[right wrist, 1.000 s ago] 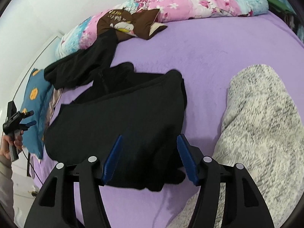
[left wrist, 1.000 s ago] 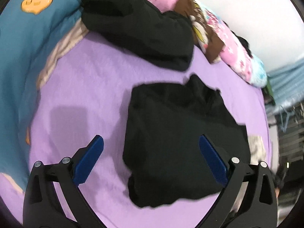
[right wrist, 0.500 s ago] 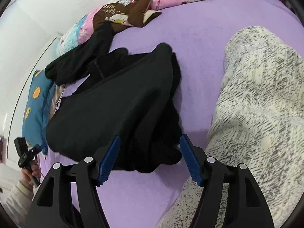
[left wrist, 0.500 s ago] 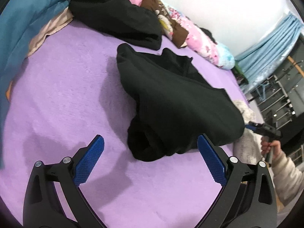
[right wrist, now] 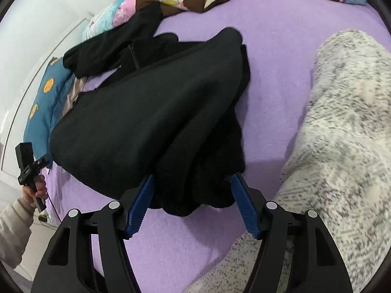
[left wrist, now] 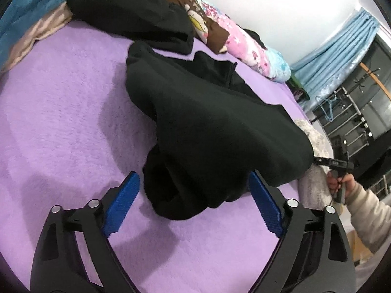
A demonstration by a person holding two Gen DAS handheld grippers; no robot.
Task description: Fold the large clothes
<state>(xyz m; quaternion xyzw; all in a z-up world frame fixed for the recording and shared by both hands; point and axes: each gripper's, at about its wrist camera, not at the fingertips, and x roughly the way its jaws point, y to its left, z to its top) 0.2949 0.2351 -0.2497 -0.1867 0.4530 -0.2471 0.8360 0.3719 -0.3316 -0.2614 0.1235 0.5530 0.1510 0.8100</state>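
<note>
Black fleece: the black garment (left wrist: 207,127), partly folded, lies mid-bed on the purple bedspread (left wrist: 61,122), its bunched near end toward the bed's front edge.

Left wrist view
- Left gripper (left wrist: 193,205): open; its jaws have just been closing, the garment's rolled near corner between the blue pads but not pressed.
- Reason for pose: tilted down at the corner, judged to be lining up a pinch for the next fold.
- Second black garment (left wrist: 129,12): heaped at the bed's far edge, beside the floral quilt (left wrist: 246,46).
- Blue pillow (left wrist: 27,7): far left corner of the bed.
- Right hand (left wrist: 339,183): seen at the right, gripping its handle, past the garment's other corner.

Right wrist view
- Right gripper (right wrist: 191,206): open; pads straddle the garment's other bunched corner, apart from the cloth as far as can be told.
- Speckled grey fleece (right wrist: 342,146): just beside the garment, along the right edge of the bed, out of the way.
- Left hand (right wrist: 34,190): at the far left, off the bed's edge.
- Judgement: 2 corners, 1 per gripper, suits lifting the hem evenly.
</note>
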